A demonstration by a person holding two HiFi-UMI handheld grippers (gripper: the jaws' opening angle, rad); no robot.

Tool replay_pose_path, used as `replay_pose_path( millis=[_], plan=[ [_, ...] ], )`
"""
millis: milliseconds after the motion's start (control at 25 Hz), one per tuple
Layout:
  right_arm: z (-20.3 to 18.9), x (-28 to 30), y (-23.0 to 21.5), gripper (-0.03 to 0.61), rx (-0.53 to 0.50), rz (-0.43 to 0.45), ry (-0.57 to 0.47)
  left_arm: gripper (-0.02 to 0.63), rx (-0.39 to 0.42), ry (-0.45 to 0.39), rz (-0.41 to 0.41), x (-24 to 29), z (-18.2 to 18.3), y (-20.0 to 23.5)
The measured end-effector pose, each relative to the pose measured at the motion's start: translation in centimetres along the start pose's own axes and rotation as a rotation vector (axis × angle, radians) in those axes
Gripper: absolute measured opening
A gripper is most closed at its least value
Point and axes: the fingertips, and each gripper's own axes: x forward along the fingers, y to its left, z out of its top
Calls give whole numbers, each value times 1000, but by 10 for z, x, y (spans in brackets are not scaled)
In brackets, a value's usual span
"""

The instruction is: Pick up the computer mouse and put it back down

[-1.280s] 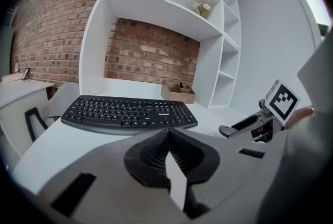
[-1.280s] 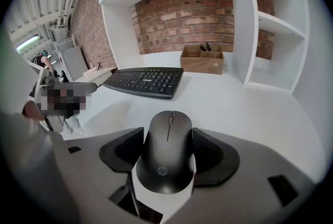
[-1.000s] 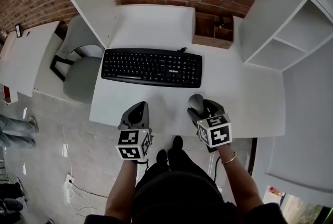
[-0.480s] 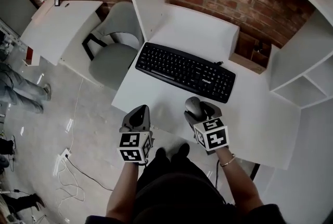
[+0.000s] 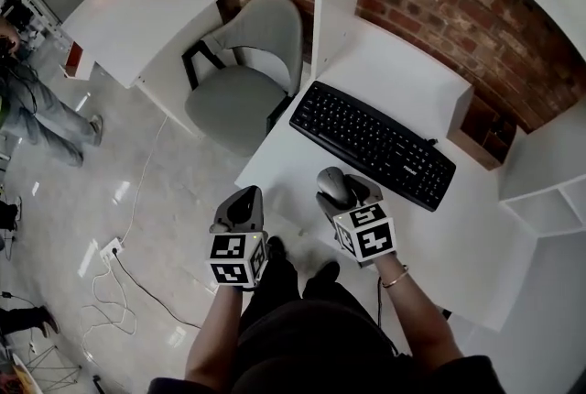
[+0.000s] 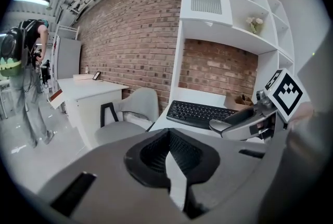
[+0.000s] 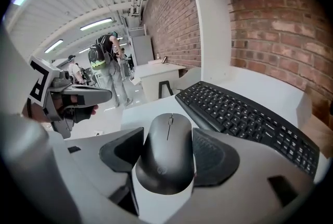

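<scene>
**Item:** black, smooth-shelled plastic computer mouse [image 7: 166, 158] with a low domed oval body and a scroll wheel at its front.

**Location:** near the front edge of the white desk [image 5: 403, 81], just in front of the black full-size keyboard [image 5: 371, 143]. Whether it rests on the desktop or sits slightly raised cannot be told.

**Hold:** the right gripper [image 5: 335, 189] has its jaws clamped on the mouse's two long flanks, at about mid-length.

**Other hand:** the left gripper [image 6: 169, 151] hangs off the desk over the floor, jaws together on nothing.

**Handling, as judged:**
- Light and rigid, so a modest squeeze should suffice.
- The glossy curved shell looks slippery and could squirt forward from the pads.
- The side grip is the sound one; the buttons and wheel on top should be avoided.
- It should be set down level and gently.
</scene>
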Motion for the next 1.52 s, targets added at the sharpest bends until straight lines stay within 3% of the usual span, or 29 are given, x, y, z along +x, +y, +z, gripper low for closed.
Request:
replay_pose_path(
  millis=[560,1160,1520],
  plan=[
    [47,91,48,284,-45,53,51,9,-48,-13,8,21,21,95],
    [55,137,57,284,-104,37,125,9,-96,-7,18,32,17,140],
    [46,145,52,284,-109,11,156,9,-99,2,13,36,15,146]
  ],
)
